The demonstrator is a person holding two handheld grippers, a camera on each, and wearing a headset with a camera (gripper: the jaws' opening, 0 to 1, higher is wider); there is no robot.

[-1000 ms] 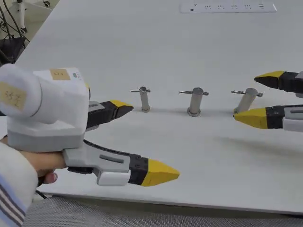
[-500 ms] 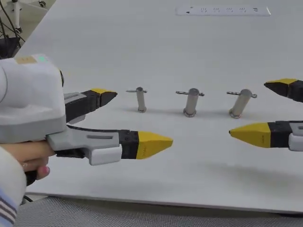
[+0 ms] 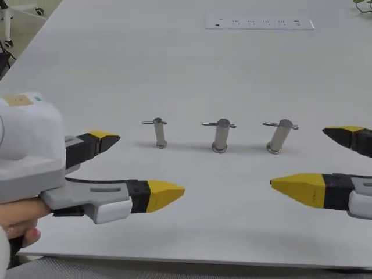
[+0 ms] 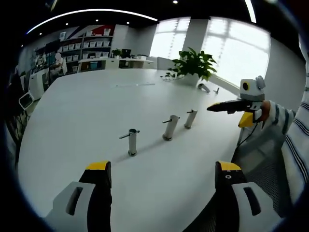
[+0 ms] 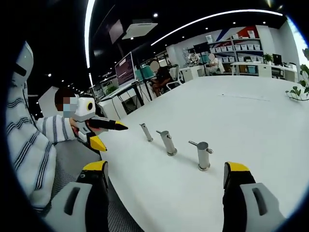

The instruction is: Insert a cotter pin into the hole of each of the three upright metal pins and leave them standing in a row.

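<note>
While metal pins (image 3: 220, 136) stand in row, left tongs (image 3: 145, 164), right tongs (image 3: 299, 157) gape wide, touching nothing.

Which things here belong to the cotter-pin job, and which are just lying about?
Job: left metal pin, middle metal pin, right metal pin, a cotter pin through each; left gripper, right gripper, both open.
Lying about: power strip; potted plant.

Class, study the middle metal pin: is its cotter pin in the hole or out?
In. The cotter pin crosses the top of the middle metal pin, sticking out on both sides.
</note>
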